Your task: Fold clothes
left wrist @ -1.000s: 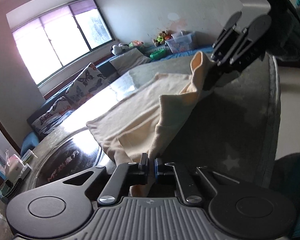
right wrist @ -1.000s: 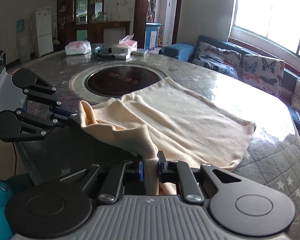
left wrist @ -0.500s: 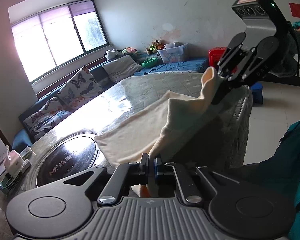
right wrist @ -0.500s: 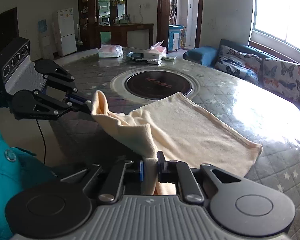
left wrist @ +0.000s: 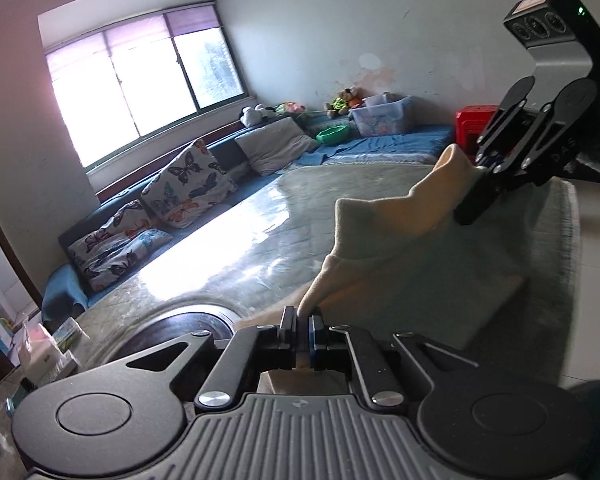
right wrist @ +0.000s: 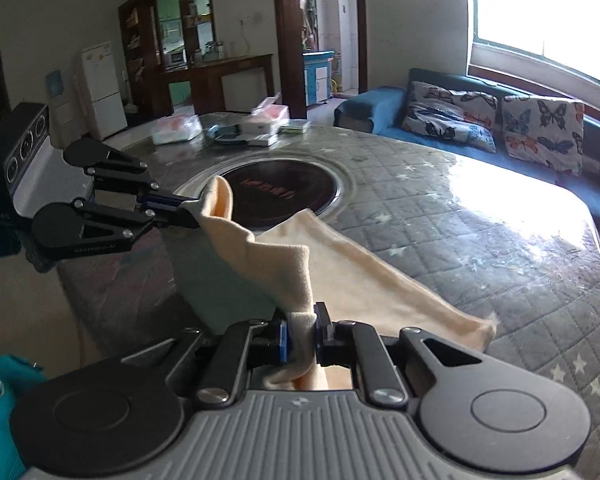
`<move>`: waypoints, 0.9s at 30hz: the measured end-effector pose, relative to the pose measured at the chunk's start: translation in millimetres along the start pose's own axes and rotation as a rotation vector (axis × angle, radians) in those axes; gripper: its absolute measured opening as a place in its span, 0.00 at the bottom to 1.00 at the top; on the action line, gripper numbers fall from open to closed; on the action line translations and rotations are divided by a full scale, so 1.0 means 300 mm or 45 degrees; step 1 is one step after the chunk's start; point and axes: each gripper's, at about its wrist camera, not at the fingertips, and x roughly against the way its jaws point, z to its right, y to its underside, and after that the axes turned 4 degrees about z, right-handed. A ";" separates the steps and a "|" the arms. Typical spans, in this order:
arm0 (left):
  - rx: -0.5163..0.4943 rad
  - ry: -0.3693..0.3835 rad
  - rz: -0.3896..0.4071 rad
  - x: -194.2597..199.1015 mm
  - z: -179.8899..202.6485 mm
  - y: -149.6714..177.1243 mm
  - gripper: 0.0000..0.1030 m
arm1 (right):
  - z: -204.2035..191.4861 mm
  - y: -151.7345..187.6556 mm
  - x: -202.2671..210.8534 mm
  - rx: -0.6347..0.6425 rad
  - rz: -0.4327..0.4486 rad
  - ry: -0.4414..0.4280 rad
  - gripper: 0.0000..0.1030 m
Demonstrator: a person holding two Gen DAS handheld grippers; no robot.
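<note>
A cream-yellow garment point(right wrist: 364, 280) is lifted at its near edge and hangs partly over the table's front; its far part still lies on the quilted table point(right wrist: 480, 216). My left gripper point(left wrist: 302, 326) is shut on one corner of the garment point(left wrist: 388, 232). It also shows in the right wrist view point(right wrist: 196, 212), holding that corner up. My right gripper point(right wrist: 300, 334) is shut on the other corner. It shows in the left wrist view point(left wrist: 478, 172), raised above the table's edge.
A dark round hotplate point(right wrist: 284, 192) is set in the table's middle. Tissue packs and boxes point(right wrist: 256, 124) lie at the table's far side. A blue sofa with butterfly cushions point(right wrist: 496, 124) runs under the window. Teal clothing point(right wrist: 0, 408) is at the lower left.
Both grippers have risen and pulled back toward the table's near edge, lifting the garment's near edge higher. Less of the garment lies flat on the table.
</note>
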 end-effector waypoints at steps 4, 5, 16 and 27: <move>0.049 -0.034 -0.055 -0.137 -0.045 -0.016 0.06 | 0.104 -0.051 -0.079 -0.075 -0.002 0.018 0.10; 0.064 -0.041 -0.073 -0.170 -0.053 -0.016 0.06 | 0.126 -0.061 -0.102 -0.090 -0.006 0.026 0.10; 0.128 -0.111 -0.198 -0.458 -0.092 -0.018 0.06 | 0.296 -0.028 -0.314 -0.333 -0.010 0.186 0.11; 0.305 -0.159 -0.212 -0.438 -0.145 -0.012 0.09 | 0.352 0.025 -0.358 -0.459 0.044 0.383 0.24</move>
